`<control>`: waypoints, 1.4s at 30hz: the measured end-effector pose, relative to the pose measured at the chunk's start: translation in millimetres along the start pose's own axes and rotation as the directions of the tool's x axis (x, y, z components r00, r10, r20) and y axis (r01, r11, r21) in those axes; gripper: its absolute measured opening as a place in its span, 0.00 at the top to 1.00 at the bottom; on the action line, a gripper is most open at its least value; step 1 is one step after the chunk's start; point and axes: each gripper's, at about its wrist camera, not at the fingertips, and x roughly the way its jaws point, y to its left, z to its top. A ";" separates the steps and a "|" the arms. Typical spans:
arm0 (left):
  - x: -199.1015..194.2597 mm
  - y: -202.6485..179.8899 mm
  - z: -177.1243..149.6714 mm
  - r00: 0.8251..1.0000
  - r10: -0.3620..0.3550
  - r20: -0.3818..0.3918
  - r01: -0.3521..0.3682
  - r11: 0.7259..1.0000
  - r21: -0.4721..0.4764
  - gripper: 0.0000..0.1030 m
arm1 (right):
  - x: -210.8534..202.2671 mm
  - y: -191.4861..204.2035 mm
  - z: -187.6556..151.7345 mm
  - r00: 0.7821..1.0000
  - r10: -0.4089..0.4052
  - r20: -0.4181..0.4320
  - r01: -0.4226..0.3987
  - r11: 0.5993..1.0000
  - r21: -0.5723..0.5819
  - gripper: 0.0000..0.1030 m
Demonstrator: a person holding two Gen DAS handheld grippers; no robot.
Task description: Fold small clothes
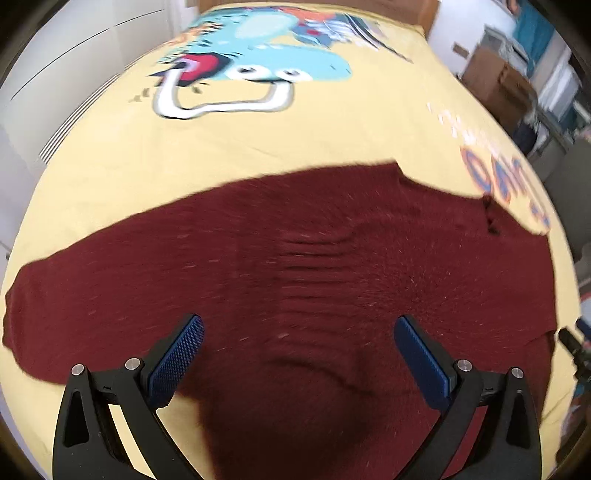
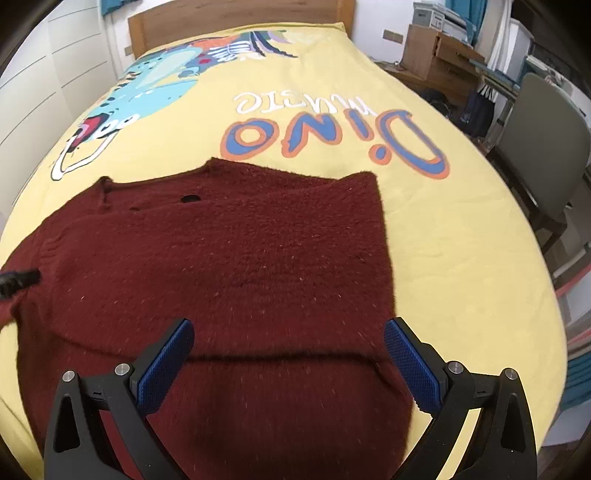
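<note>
A dark red knitted sweater [image 1: 295, 266] lies spread flat on a yellow bedspread [image 1: 258, 140]. In the left wrist view one sleeve reaches out to the far left [image 1: 55, 306]. My left gripper [image 1: 298, 330] is open and empty, hovering just above the sweater's middle. In the right wrist view the sweater [image 2: 240, 258] has a fold line across it near the fingers. My right gripper [image 2: 289, 334] is open and empty above the sweater's right part, near its right edge [image 2: 384, 240].
The bedspread [image 2: 443, 221] carries a blue dinosaur print [image 1: 258, 59] and "Dino" lettering [image 2: 332, 136]. A wooden headboard [image 2: 236, 18] stands at the far end. A grey chair [image 2: 546, 155] and cardboard boxes [image 2: 436, 51] stand right of the bed. White cupboards [image 2: 44, 74] line the left.
</note>
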 end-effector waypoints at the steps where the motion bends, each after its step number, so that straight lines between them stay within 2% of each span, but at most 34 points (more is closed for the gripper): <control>1: -4.4 6.3 0.1 1.000 0.002 0.006 -0.002 1.000 -0.010 0.01 | -5.8 0.2 -2.1 1.000 0.002 0.005 -0.002 1.000 -0.003 0.01; 5: -21.9 45.8 -12.7 0.999 0.049 0.015 -0.047 0.995 -0.089 0.01 | -20.5 0.4 -11.5 1.000 0.012 0.014 -0.012 1.000 -0.006 0.01; 6: -28.3 41.6 -21.9 0.998 0.061 0.008 -0.059 0.992 -0.109 0.01 | -23.1 0.6 -14.2 1.000 0.010 0.016 -0.009 1.000 -0.007 0.01; 10: -22.2 98.0 -44.2 0.992 0.108 -0.058 -0.119 0.959 -0.255 0.01 | -25.7 4.0 -30.1 1.000 0.005 0.008 -0.005 1.000 -0.005 0.01; 15: -23.0 169.4 -68.8 0.978 0.185 -0.093 -0.207 0.878 -0.432 0.01 | -12.3 6.3 -50.6 0.999 -0.007 -0.052 0.007 1.000 -0.016 0.01; 19: -33.7 214.2 -73.2 0.967 0.233 -0.101 -0.251 0.813 -0.525 0.01 | -7.0 2.7 -60.6 0.996 -0.026 -0.081 0.024 1.000 -0.017 0.01; 23: -41.5 255.7 -82.7 0.957 0.265 -0.122 -0.280 0.716 -0.640 0.01 | -3.6 -4.6 -66.0 0.994 -0.046 -0.102 0.045 0.999 -0.009 0.01; 28: -41.2 292.8 -87.5 0.961 0.242 -0.130 -0.259 0.640 -0.723 0.01 | -5.1 -14.2 -66.8 0.992 -0.066 -0.106 0.067 0.998 0.013 0.01; 30: -36.3 303.4 -92.1 0.967 0.220 -0.129 -0.239 0.602 -0.762 0.01 | -6.0 -15.1 -65.8 0.992 -0.070 -0.106 0.072 0.997 0.011 0.01; 32: -31.3 317.1 -96.2 0.973 0.192 -0.132 -0.220 0.575 -0.788 0.02 | -6.6 -14.7 -64.7 0.992 -0.074 -0.106 0.075 0.997 0.005 0.01; 34: -31.8 322.7 -96.0 0.974 0.187 -0.126 -0.212 0.578 -0.788 0.02 | -7.3 -13.0 -62.4 0.992 -0.075 -0.106 0.075 0.997 -0.002 0.01; 35: -31.4 322.4 -95.1 0.976 0.185 -0.117 -0.205 0.591 -0.780 0.04 | -7.2 -11.8 -61.5 0.992 -0.076 -0.106 0.076 0.997 -0.006 0.01; 37: -32.5 318.7 -92.3 0.976 0.189 -0.107 -0.204 0.627 -0.752 0.19 | -6.9 -9.4 -59.4 0.992 -0.076 -0.104 0.075 0.997 -0.013 0.01; 39: -27.1 314.6 -82.1 0.977 0.183 -0.106 -0.203 0.668 -0.716 0.44 | -6.4 -7.9 -57.5 0.992 -0.073 -0.104 0.072 0.997 -0.015 0.01; 40: -27.7 311.6 -77.7 0.980 0.171 -0.098 -0.190 0.691 -0.697 0.51 | -6.1 -7.5 -56.5 0.992 -0.072 -0.105 0.071 0.997 -0.015 0.01; 42: -21.9 305.4 -64.4 0.981 0.169 -0.094 -0.188 0.716 -0.672 0.83 | -5.7 -6.5 -53.2 0.992 -0.071 -0.102 0.069 0.997 -0.020 0.01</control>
